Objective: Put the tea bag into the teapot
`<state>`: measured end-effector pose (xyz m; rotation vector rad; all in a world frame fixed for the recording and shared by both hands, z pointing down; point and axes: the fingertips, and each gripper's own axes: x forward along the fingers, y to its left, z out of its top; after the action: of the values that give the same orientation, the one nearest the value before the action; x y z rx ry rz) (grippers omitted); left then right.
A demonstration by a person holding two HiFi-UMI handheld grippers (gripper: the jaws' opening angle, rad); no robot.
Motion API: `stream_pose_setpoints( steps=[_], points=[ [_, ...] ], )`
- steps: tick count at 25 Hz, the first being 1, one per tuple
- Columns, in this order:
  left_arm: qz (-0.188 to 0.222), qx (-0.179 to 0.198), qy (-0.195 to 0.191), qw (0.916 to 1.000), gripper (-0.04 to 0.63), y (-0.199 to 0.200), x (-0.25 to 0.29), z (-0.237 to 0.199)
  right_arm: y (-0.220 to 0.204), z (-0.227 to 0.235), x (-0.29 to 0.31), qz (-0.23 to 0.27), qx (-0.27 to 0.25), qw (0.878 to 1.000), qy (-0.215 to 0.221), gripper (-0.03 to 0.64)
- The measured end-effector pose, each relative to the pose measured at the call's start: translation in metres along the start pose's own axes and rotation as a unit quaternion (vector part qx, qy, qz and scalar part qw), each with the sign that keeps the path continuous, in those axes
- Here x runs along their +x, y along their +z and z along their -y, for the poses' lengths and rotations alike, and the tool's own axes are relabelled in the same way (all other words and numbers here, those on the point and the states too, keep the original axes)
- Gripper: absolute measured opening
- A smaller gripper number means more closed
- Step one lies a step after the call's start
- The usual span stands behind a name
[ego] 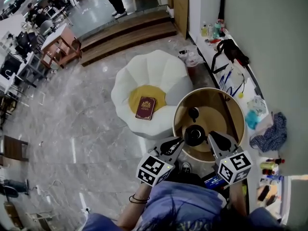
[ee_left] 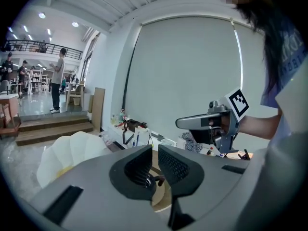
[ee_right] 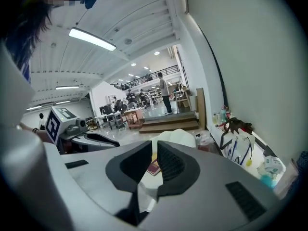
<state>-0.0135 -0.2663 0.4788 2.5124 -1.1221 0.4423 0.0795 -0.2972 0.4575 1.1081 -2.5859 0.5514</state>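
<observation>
The black teapot stands on the round wooden table. A black lid-like piece lies just behind it. My left gripper reaches the teapot's left side with its jaws nearly together. The ridged teapot and a small black handle show in the gap, and I cannot tell whether the pads press on it. My right gripper is at the teapot's right side. Its jaws are drawn close on a creased white piece, seemingly the tea bag. The tea bag is hidden in the head view.
A white petal-shaped chair with a yellow cushion and a red book stands left of the table. A cluttered shelf runs along the right wall. Wooden steps lie beyond, and a person stands there.
</observation>
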Motion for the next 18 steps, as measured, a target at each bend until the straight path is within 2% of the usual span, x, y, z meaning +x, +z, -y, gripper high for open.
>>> stream_pose_setpoints(
  steps=[9,18],
  points=[
    [-0.017,-0.006,0.027,0.9995,0.034,-0.024,-0.023,0.039,-0.027,-0.02,-0.026,-0.016,-0.003,0.999,0.028,0.043],
    [-0.032,0.002,0.04,0.9987,0.034,-0.023,-0.036,0.053,-0.043,-0.028,-0.03,-0.025,-0.009,0.999,0.038,0.04]
  ],
)
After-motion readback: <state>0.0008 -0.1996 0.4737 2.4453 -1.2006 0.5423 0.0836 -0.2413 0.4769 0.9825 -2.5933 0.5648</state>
